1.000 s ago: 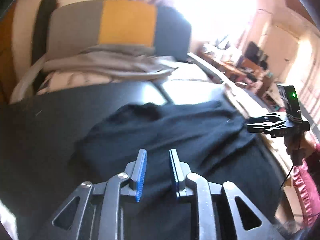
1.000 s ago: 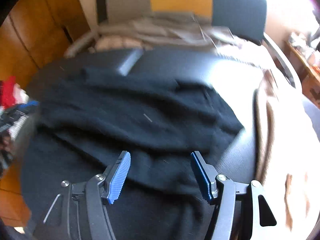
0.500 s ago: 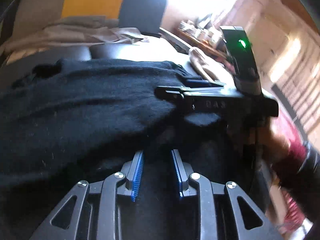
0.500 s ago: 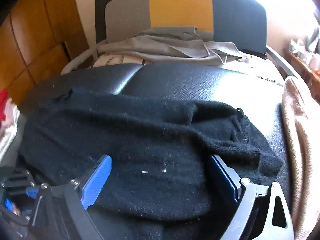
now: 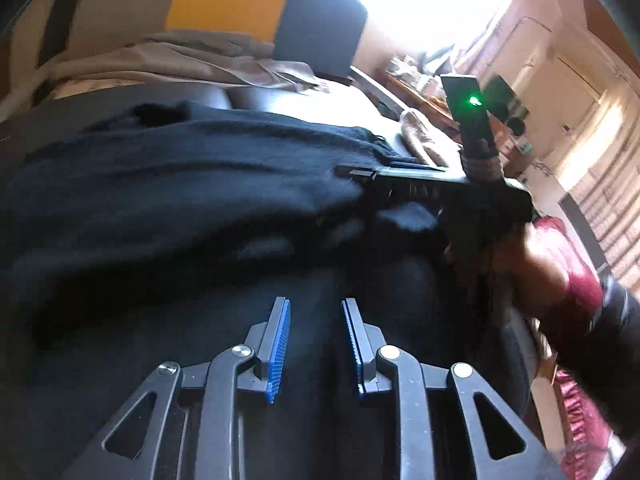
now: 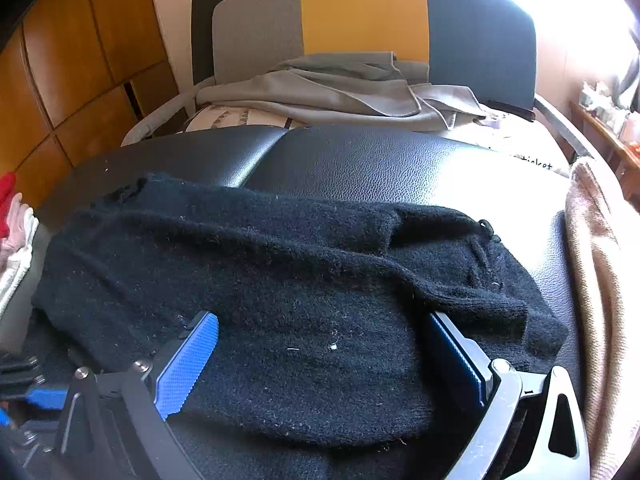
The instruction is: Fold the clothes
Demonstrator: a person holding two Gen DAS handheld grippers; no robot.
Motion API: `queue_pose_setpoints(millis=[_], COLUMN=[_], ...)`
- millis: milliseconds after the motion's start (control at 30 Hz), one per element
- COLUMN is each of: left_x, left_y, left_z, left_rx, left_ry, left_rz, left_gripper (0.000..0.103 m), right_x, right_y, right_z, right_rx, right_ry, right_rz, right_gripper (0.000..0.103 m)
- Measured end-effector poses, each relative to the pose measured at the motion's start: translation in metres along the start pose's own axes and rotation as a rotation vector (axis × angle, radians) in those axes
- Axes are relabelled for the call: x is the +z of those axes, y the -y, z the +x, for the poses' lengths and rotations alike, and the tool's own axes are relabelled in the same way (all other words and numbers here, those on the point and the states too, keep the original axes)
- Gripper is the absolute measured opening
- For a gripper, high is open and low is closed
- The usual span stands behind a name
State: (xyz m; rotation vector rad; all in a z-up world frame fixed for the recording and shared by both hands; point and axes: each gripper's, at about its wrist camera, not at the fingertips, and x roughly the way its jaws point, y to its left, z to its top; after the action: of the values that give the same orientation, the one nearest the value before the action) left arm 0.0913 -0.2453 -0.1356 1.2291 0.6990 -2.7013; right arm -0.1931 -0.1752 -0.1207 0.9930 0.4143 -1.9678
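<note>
A black knit sweater (image 6: pixel 280 272) lies spread on a black leather seat (image 6: pixel 380 160); it also shows in the left wrist view (image 5: pixel 180 184). My right gripper (image 6: pixel 320 332) is wide open, its blue pads (image 6: pixel 188 360) on either side of the sweater's near folded edge, which bulges between them. My left gripper (image 5: pixel 314 320) is open with a narrow gap and holds nothing, low over dark fabric at the sweater's near edge. The right gripper (image 5: pixel 360 176) appears in the left wrist view at the sweater's right side.
Grey cloth (image 6: pixel 340 92) is piled at the back against a grey, yellow and dark blue backrest (image 6: pixel 360 12). A beige garment (image 6: pixel 592 260) lies at the right of the seat. Red and white clothes (image 6: pixel 12 220) sit at the left. A wooden wardrobe (image 6: pixel 72 60) stands behind.
The right gripper dropped low onto the sweater's near edge, which now bulges between its pads. The left gripper moved in low at the sweater's edge, keeping its narrow gap.
</note>
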Motion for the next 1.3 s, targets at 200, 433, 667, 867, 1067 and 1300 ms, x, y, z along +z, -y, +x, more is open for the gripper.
queue_pose_setpoints(millis=[200, 433, 667, 867, 1067, 1300], left_x=[-0.041, -0.060, -0.075, -0.119, -0.142, -0.170], left_y=[-0.029, -0.037, -0.054, -0.081, -0.087, -0.079], left_z=[-0.041, -0.044, -0.075, -0.118, -0.134, -0.143], left_rx=[0.044, 0.013, 0.024, -0.004, -0.041, -0.034], left_ry=[0.033, 0.099, 0.087, 0.132, 0.119, 0.071], left_rz=[-0.099, -0.079, -0.148, -0.286, -0.314, -0.272], left_gripper=[0.026, 0.025, 0.034, 0.039, 0.040, 0.041], right_x=[-0.001, -0.053, -0.106, -0.209, -0.270, -0.258], right_y=[-0.006, -0.019, 0.000, 0.047, 0.066, 0.032], right_z=[-0.031, -0.060, -0.137, -0.183, -0.198, -0.176], right_rx=[0.018, 0.022, 0.278, 0.491, 0.681, 0.809], right_ry=[0.004, -0.093, 0.013, -0.101, 0.005, -0.043], right_rz=[0.088, 0.063, 0.211, 0.552, 0.745, 0.651], right_gripper=[0.103, 0.103, 0.103, 0.103, 0.103, 0.103])
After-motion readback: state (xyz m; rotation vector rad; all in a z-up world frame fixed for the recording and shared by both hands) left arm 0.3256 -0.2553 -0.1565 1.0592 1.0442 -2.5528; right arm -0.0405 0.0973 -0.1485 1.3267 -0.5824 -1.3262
